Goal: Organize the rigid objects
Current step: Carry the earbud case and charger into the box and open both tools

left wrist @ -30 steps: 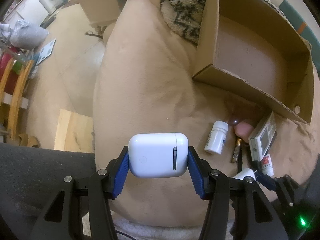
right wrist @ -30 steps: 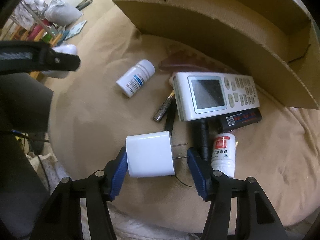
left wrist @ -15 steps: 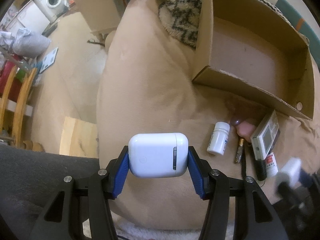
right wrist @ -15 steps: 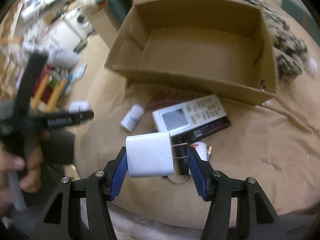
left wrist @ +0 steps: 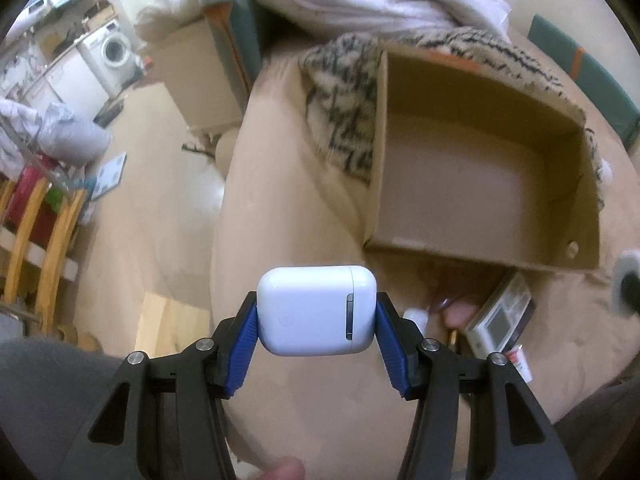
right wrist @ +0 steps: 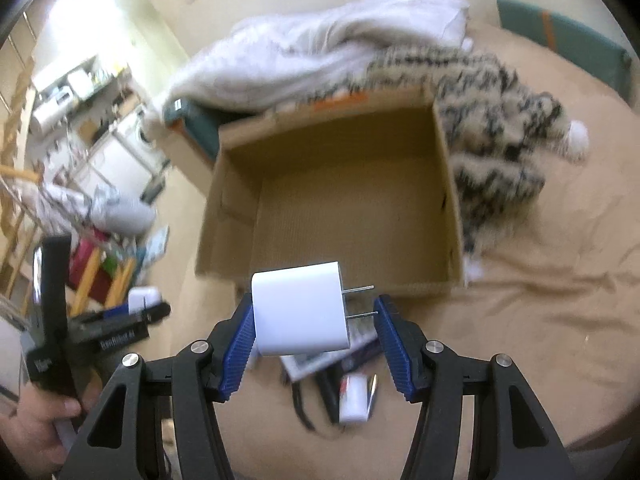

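My left gripper is shut on a white earbud case, held above the tan bed cover short of the open, empty cardboard box. My right gripper is shut on a white charger plug whose two prongs point right, in front of the box's near wall. Below the plug lie a remote control and a small white bottle. The right wrist view also catches the left gripper with its case, low on the left. The remote lies near the box's front corner.
A black-and-cream patterned blanket and a white blanket lie against the box's far side. The tan bed cover spreads to the right. Left of the bed are the floor, a washing machine and wooden chair rails.
Both grippers have risen with their loads. The right one swung up from the pile of objects toward the box, which now fills its view. The left one lifted and tipped up.
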A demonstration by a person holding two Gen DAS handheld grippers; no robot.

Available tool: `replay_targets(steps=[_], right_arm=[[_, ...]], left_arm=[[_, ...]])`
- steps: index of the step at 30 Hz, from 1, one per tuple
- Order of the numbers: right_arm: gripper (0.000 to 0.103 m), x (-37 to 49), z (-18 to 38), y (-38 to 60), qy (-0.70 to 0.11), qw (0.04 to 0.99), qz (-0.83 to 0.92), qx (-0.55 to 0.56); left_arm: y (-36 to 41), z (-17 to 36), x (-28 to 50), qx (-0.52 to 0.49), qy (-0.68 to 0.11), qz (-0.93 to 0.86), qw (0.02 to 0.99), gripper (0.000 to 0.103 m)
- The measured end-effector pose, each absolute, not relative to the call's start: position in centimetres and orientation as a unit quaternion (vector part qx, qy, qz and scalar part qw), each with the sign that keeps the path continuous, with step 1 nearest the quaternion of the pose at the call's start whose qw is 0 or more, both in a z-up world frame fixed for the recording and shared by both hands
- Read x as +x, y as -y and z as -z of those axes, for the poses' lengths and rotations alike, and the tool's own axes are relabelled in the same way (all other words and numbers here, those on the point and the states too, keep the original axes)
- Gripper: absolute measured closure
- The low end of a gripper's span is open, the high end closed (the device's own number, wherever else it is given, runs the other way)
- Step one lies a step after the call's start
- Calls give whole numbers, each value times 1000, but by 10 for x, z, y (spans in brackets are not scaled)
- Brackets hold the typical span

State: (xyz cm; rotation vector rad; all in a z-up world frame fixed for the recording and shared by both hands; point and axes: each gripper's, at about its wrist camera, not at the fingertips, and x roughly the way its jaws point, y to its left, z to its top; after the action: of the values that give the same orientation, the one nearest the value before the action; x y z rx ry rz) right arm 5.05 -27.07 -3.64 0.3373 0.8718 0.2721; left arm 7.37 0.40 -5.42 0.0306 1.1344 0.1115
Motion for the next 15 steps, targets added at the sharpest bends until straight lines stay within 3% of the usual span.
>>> replay_targets(steps=[6, 15], right_arm=[[41, 70, 4, 295, -349, 907, -147, 183], [41, 117, 13, 296, -369, 906, -141, 151]], left_arm=[[13, 29, 100, 26, -510, -35, 859, 51], [42, 25, 146, 39, -511, -10, 859, 51]])
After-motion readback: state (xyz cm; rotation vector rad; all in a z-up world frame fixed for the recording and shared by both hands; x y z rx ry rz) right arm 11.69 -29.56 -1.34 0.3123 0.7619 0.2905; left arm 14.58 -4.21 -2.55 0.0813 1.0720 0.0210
